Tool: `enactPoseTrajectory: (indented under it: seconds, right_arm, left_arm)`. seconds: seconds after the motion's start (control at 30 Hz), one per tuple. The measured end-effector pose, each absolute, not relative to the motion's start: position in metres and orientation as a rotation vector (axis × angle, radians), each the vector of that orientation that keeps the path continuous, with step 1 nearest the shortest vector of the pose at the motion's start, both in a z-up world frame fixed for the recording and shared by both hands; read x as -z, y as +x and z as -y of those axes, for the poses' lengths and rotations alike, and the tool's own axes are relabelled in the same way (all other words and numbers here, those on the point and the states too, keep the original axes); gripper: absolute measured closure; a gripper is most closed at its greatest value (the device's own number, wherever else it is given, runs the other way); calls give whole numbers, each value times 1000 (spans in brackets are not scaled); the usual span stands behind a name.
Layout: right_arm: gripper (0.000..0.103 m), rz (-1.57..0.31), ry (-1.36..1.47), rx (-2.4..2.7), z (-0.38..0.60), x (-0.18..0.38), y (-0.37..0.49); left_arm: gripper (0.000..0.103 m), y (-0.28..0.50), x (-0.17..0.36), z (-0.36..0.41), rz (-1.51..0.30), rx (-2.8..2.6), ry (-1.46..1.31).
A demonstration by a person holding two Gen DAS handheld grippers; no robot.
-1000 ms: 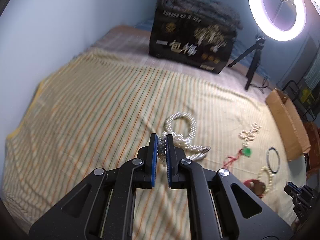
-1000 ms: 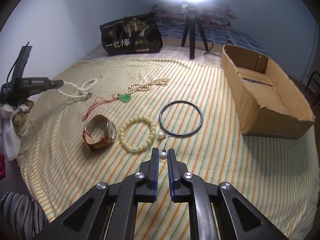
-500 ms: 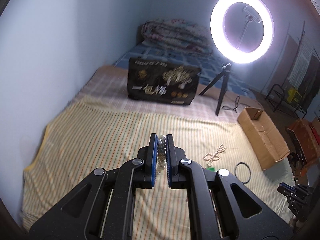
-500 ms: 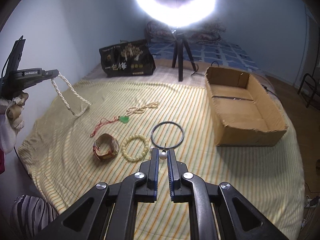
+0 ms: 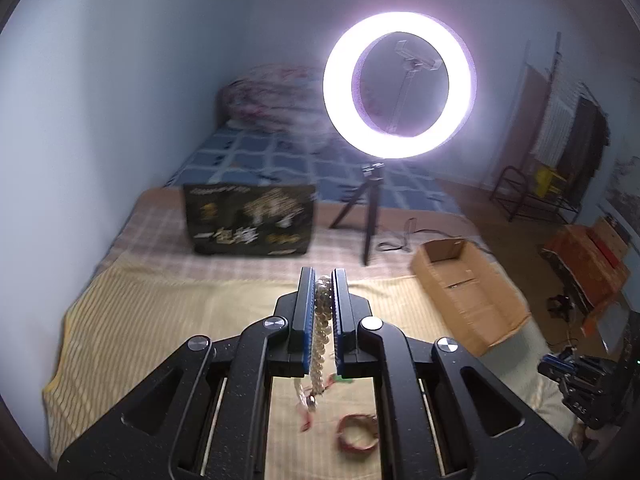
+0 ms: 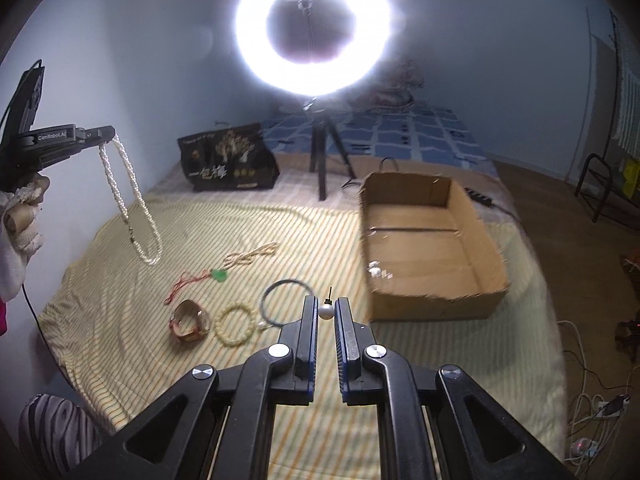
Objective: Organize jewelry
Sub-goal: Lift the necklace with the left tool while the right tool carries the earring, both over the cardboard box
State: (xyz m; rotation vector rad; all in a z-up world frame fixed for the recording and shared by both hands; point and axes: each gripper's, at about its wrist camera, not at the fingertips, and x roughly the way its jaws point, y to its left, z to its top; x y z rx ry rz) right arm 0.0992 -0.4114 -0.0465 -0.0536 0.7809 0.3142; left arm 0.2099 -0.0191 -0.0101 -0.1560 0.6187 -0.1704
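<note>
My left gripper (image 5: 322, 280) is shut on a twisted pearl necklace (image 5: 321, 332), which hangs below its pads. From the right wrist view the same left gripper (image 6: 106, 133) is at the far left, high over the bed, with the pearl necklace (image 6: 134, 208) dangling free of the cloth. My right gripper (image 6: 326, 308) is shut on a pearl earring (image 6: 325, 311) whose small black post points up. On the striped cloth lie a watch (image 6: 190, 320), a cream bead bracelet (image 6: 236, 322), a dark bangle (image 6: 286, 300), a green pendant on red cord (image 6: 219, 275) and a thin pearl strand (image 6: 251, 257).
An open cardboard box (image 6: 432, 240) sits on the bed to the right, with something small and shiny inside. A black printed bag (image 6: 228, 160) and a lit ring light on a tripod (image 6: 316, 28) stand behind. A wall runs along the left; cables lie on the floor at right.
Both grippers have risen. The left one lifted the pearl necklace off the cloth until it hangs free. The right one carried the pearl earring up, away from the bangle and bracelet.
</note>
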Motion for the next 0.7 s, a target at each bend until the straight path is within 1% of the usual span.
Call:
enactPoseTrajectory:
  seconds: [0.4, 0.7]
  right_arm:
    - [97, -762, -68, -259, 456, 38, 128]
    - [97, -758, -23, -229, 493, 36, 162]
  left_arm:
    - [97, 257, -32, 131, -591, 365, -95]
    - [97, 301, -29, 220, -616, 461, -69]
